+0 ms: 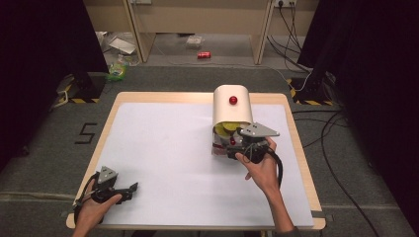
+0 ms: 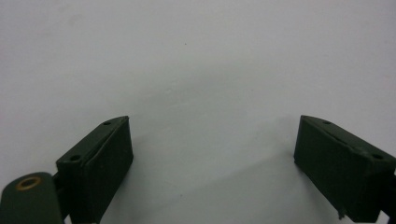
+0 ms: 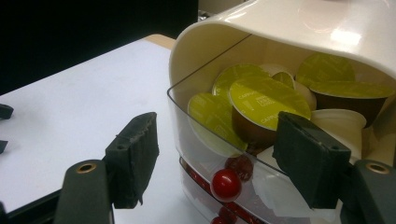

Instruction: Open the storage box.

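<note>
1. High view: your right gripper (image 1: 236, 143) sits at the open drawer (image 1: 221, 140) of the cream capsule box (image 1: 231, 106), on the far right of the white mat (image 1: 163, 158). Pull hard and the light box could slide towards you. Open mat lies to the left.
2. Left gripper view: your left gripper (image 2: 212, 154) is wide open, holding nothing, resting over bare mat.
3. Right gripper view: jaws partly open astride the clear drawer's corner, gripping nothing. The right jaw may snag the green-lidded capsules (image 3: 266, 100); the red knob (image 3: 226, 184) sits between and below.
</note>
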